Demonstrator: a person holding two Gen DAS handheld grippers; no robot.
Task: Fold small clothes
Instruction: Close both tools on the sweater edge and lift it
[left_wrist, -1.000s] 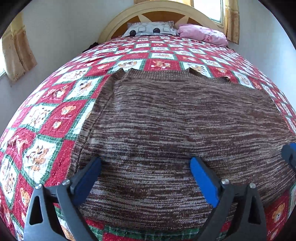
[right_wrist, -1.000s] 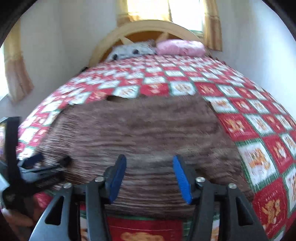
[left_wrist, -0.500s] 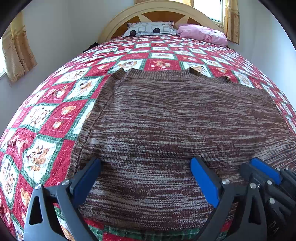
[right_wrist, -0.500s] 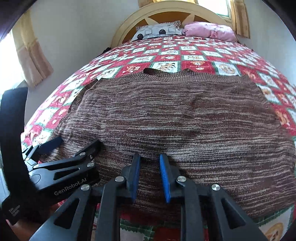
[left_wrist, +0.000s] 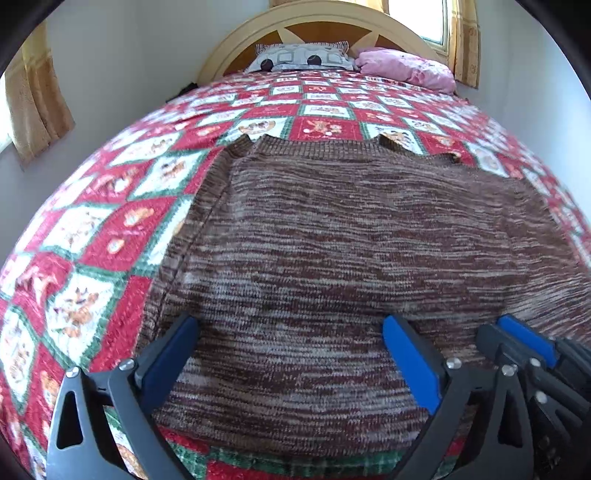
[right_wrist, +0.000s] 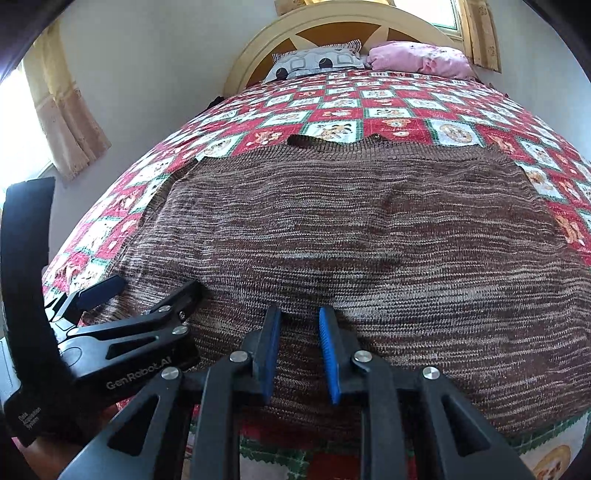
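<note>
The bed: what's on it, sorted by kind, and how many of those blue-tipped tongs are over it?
Brown knit garment: 1
Pillows: 2, one grey patterned, one pink
Patchwork quilt: 1
Tongs: 2, left tongs and right tongs
Total: 6

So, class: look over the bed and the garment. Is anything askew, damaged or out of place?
Nothing stands out. The brown marled knit sweater lies spread flat on the red, white and green patchwork quilt, and the patterned grey pillow and pink pillow sit at the headboard.
</note>
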